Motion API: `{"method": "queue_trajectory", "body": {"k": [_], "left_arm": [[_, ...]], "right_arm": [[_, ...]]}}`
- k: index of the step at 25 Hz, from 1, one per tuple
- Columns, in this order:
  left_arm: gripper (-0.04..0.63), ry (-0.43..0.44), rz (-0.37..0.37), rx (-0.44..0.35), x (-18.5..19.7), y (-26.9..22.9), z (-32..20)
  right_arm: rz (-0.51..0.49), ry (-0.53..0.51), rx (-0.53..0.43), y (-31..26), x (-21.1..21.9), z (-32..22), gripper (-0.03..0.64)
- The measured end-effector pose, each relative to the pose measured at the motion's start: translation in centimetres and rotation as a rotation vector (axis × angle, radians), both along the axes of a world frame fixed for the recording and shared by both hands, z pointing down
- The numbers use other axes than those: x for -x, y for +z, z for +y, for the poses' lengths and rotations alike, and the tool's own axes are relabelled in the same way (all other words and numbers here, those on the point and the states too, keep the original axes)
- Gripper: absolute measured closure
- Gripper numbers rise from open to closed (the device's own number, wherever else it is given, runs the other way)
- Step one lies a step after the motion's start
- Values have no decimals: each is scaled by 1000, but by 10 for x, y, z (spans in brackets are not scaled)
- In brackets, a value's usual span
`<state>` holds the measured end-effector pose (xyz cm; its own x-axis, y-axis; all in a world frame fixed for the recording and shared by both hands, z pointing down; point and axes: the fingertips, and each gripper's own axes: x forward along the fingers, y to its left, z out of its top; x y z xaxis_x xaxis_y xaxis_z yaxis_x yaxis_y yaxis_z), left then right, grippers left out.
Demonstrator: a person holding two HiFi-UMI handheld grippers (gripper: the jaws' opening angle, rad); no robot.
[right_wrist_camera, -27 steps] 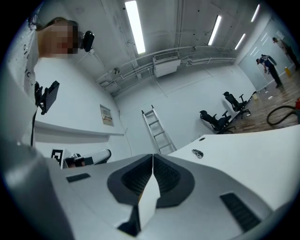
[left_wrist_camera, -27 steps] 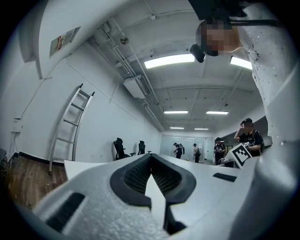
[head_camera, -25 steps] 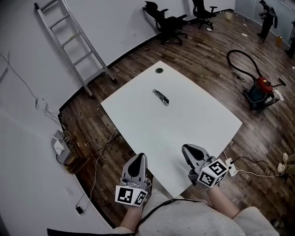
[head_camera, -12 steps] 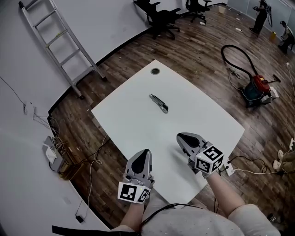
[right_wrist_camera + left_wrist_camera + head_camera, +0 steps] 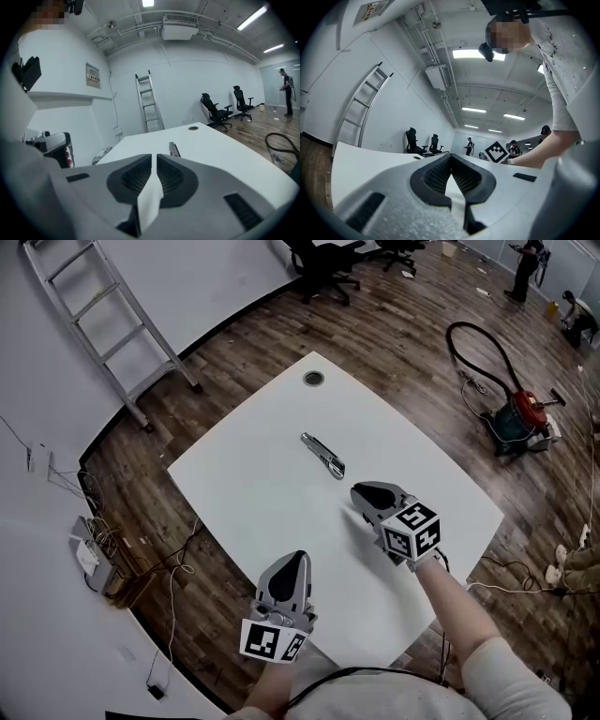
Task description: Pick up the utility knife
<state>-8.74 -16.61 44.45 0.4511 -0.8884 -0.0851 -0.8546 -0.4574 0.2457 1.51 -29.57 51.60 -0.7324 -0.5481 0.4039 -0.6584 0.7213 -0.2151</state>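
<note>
White table on a wood floor, with a ladder far off to the left.
Over the near edge hangs the left gripper, its jaws pressed together with nothing in them. The utility knife lies flat on the table, well ahead of that gripper and a little way ahead of the right gripper, not touching it. The right gripper's jaws are together too and hold nothing. Far to its right a red vacuum cleaner sits on the floor.

The utility knife lies partly hidden behind the right gripper.
</note>
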Motion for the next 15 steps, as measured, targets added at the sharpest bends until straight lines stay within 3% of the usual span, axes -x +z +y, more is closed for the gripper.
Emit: {"method": "queue_trajectory", "body": {"k": [2, 8, 15], "left_arm": [[588, 2, -3, -6, -2, 2, -9], [588, 24, -45, -14, 0, 13, -30], [588, 45, -35, -5, 17, 29, -58]], "right_arm": [[52, -26, 11, 12, 7, -15, 600], [169, -71, 65, 41, 21, -56, 498], [281, -101, 118, 72, 49, -96, 393]]}}
